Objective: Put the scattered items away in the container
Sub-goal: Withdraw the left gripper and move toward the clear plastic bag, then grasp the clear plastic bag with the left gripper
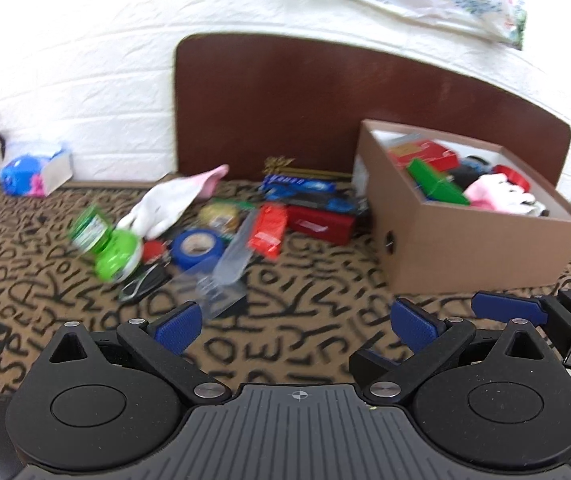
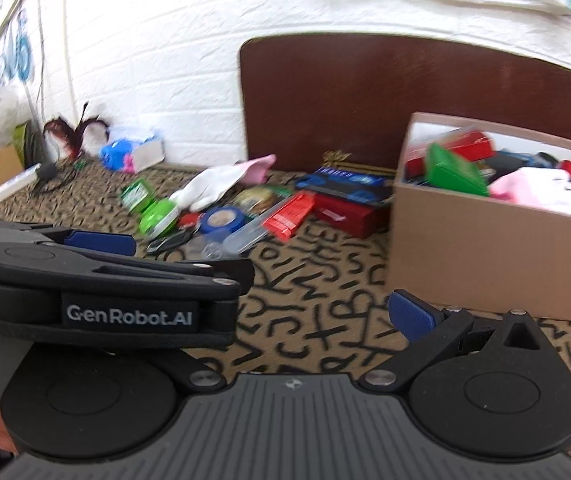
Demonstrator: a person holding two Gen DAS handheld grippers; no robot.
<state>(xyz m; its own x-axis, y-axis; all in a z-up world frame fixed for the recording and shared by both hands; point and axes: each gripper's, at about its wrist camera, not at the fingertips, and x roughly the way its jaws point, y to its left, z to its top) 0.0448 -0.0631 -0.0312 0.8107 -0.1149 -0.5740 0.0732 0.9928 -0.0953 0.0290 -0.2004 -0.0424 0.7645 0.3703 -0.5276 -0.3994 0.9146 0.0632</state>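
Blue-padded left gripper (image 1: 301,322) and right gripper (image 2: 309,304) both spread wide, nothing held, low over the patterned cloth (image 1: 85,300).

Bare cloth lies btwn the fingers and the clutter, so open room straight ahead. Cardboard box (image 1: 473,248) sits fwd-right against the brown board (image 1: 325,112), top open, already part-filled w/ red, green, pink bits; its near corner points toward the grippers. Clutter is left of the box: clear plastic tube (image 1: 235,248) nearest, long axis running fwd-right toward the red packet (image 1: 269,230); blue tape roll (image 1: 197,246) just beside it; green bottle (image 1: 105,246) lying tilted, cap end nearer; white glove (image 1: 169,202) behind, fingers pointing near-left. Red box (image 1: 321,224) almost touches the carton's left wall.
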